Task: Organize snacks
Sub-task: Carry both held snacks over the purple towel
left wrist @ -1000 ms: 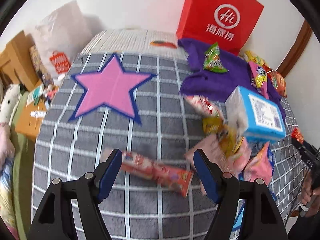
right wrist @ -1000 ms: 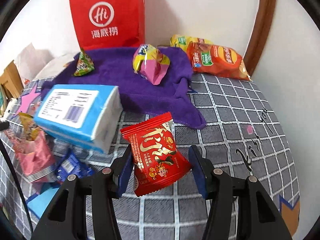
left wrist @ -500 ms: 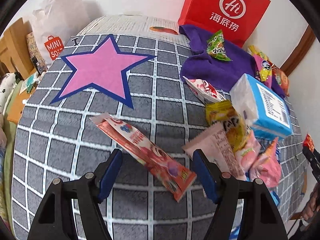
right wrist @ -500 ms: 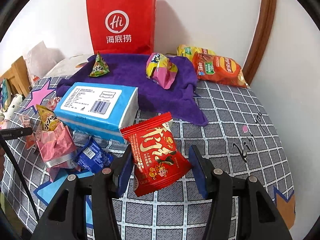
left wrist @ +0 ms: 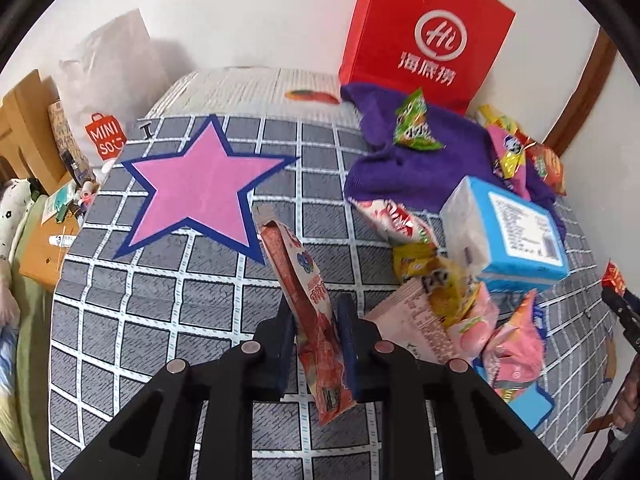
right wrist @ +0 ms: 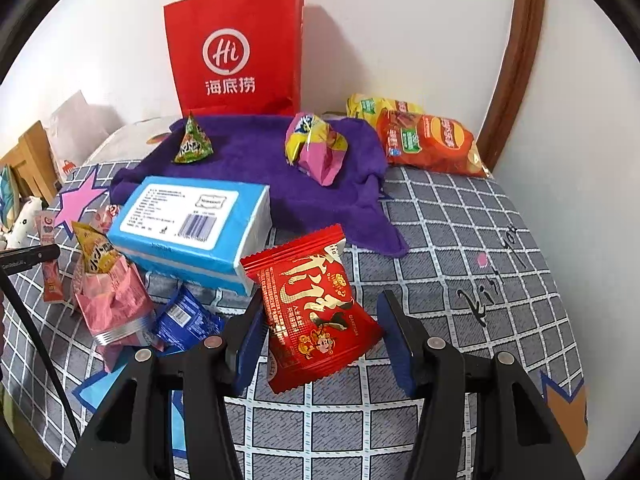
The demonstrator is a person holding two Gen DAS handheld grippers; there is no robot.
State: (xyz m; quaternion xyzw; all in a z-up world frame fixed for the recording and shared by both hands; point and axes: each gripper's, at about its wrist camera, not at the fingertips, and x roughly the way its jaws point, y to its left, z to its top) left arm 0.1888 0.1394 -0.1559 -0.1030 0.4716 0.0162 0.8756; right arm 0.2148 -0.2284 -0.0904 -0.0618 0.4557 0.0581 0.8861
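- Left wrist view: the left gripper (left wrist: 318, 330) has its jaws clamped tight on a long red-orange snack packet (left wrist: 308, 300), gripped partway along its length, one end sticking up and away over the grid-pattern bedspread (left wrist: 160, 320), the other end hanging below the pads.
- Just beyond the packet's far tip lies the big pink star (left wrist: 196, 184) printed on the bedspread.
- Off to the right sits a heap of snacks: a pink wrapper (left wrist: 424, 320), a yellow packet (left wrist: 448, 280) on top of it, and a red-and-white packet (left wrist: 392, 216) at the edge of the purple towel (left wrist: 400, 160).
- A blue tissue pack (left wrist: 516, 232) rests tilted on that heap, and a red paper bag (left wrist: 428, 32) stands against the wall behind.
- Right wrist view: the right gripper (right wrist: 324, 332) holds a shiny red snack packet (right wrist: 316, 308) between its blue pads, jaws partly closed, the packet lifted clear of the bedspread and tilted.
- Behind it, the tissue pack (right wrist: 192, 224) lies beside the purple towel (right wrist: 280, 184), which carries a green triangular snack (right wrist: 193, 142) and a pink-and-yellow bag (right wrist: 316, 148).
- Against the wall at the far right lie an orange chip bag (right wrist: 432, 144) and a yellow one (right wrist: 372, 106) just behind it, touching.
- At the left edge, a pink wrapper (right wrist: 112, 300) with a yellow packet (right wrist: 94, 250) tucked in it, and a dark blue packet (right wrist: 184, 316) just beside.
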